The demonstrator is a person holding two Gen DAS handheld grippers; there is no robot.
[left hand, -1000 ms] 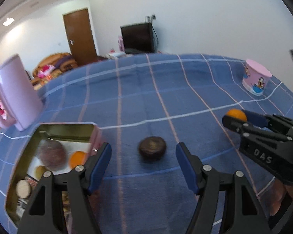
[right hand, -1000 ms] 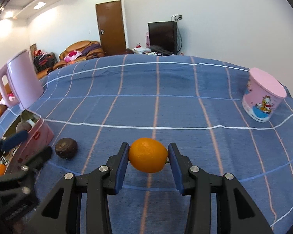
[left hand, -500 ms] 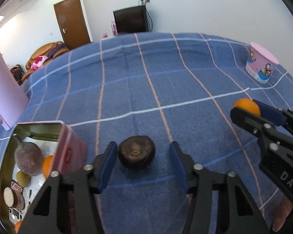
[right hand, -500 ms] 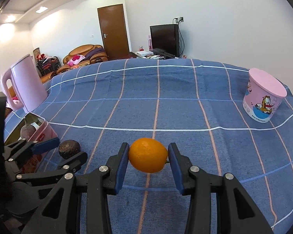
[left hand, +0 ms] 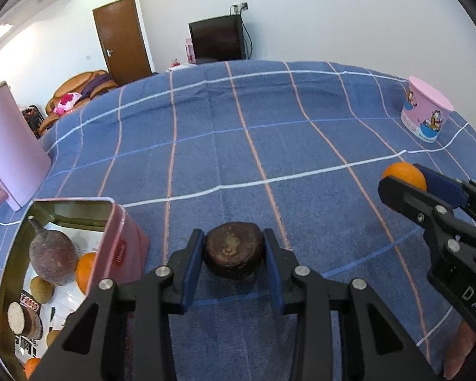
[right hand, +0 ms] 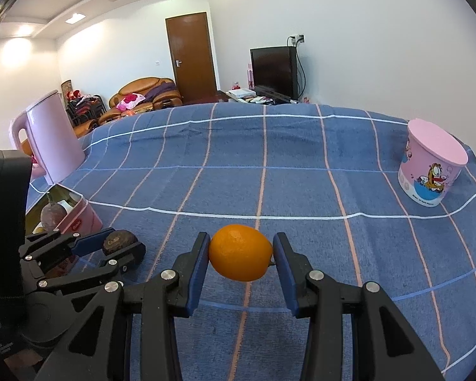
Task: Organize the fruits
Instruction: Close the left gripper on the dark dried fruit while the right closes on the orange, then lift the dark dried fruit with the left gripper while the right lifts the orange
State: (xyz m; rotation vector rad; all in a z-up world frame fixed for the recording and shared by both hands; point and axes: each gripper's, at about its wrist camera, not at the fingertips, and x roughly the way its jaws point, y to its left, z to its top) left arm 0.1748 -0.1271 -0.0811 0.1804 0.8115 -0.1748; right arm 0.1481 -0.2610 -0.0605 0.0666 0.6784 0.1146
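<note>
My left gripper (left hand: 233, 258) is shut on a dark brown round fruit (left hand: 234, 253) low over the blue checked cloth, just right of the pink tin. It also shows in the right wrist view (right hand: 119, 247) with the brown fruit (right hand: 117, 240). My right gripper (right hand: 241, 254) is shut on an orange (right hand: 240, 252) and holds it above the cloth; the orange also shows at the right of the left wrist view (left hand: 403, 174). The open pink tin (left hand: 127, 247) holds a purple-brown fruit (left hand: 52, 255), an orange fruit (left hand: 86, 271) and several smaller pieces.
A pink kettle (right hand: 52, 139) stands at the left behind the tin. A pink cartoon cup (right hand: 431, 165) with a lid stands at the far right. The blue checked cloth (right hand: 269, 171) covers the table. A sofa, door and TV lie beyond.
My left gripper has moved forward around the brown fruit and closed on it. My right gripper has kept hold of the orange, with the view raised a little.
</note>
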